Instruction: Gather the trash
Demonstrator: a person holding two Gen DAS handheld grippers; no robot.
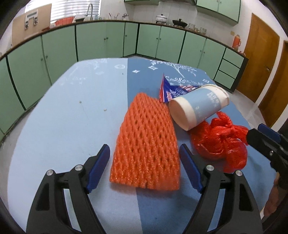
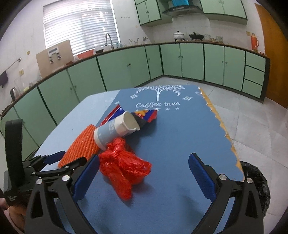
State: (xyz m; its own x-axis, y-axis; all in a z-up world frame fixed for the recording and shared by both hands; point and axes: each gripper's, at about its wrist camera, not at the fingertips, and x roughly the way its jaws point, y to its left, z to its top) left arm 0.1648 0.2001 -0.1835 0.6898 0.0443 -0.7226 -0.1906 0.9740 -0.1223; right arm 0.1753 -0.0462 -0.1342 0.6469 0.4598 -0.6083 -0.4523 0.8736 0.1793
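Jaws of left gripper and right gripper stand wide, holding nothing. Orange foam net lies flat on the table; beside it a paper cup, tipped over and empty, rests against a crumpled red bag and a wrapper.

home kitchen: green cabinets, faucet, range hood

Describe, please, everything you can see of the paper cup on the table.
The cup is paper by the look of it, with a white rim, a white base and a pale blue band of small print. It lies on its side, apparently empty, with its base end beside the net, over the red bag and the wrapper.
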